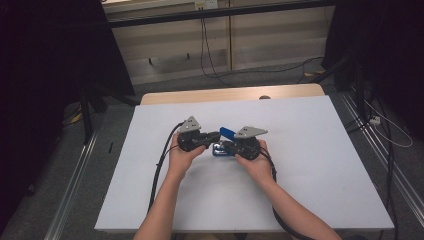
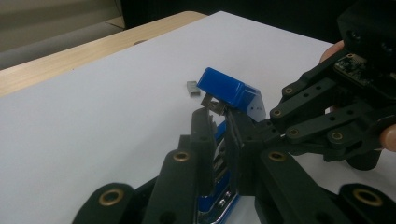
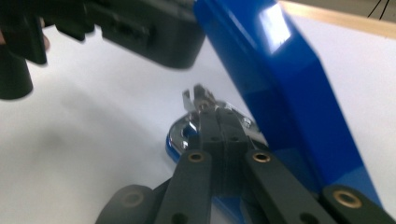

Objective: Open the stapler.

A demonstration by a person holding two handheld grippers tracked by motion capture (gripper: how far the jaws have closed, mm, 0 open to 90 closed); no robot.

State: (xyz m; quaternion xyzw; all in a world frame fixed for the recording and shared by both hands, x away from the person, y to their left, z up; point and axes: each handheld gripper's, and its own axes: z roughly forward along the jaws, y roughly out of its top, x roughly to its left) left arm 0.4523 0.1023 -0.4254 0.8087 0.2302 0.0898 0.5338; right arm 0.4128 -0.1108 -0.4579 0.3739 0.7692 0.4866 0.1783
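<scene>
A blue stapler point(image 1: 223, 133) lies on the white table sheet point(image 1: 300, 175) with its blue cover point(image 2: 224, 86) swung up. My left gripper point(image 2: 217, 116) comes in from the left, its jaws closed on the stapler's metal magazine point(image 2: 215, 163). From the right, my right gripper point(image 3: 208, 114) has its jaws pressed together, and a thin metal tab point(image 3: 198, 99) of the stapler sticks out from between the tips. The blue cover point(image 3: 285, 93) rises just right of those jaws. In the high view both grippers, left point(image 1: 216, 136) and right point(image 1: 224, 145), meet over the stapler.
A small grey strip of staples point(image 2: 191, 87) lies on the sheet just beyond the stapler. The table's wooden edge point(image 1: 225, 95) runs along the far side. Cables point(image 1: 160, 170) trail from both grippers toward the near edge. Dark stands and floor cables surround the table.
</scene>
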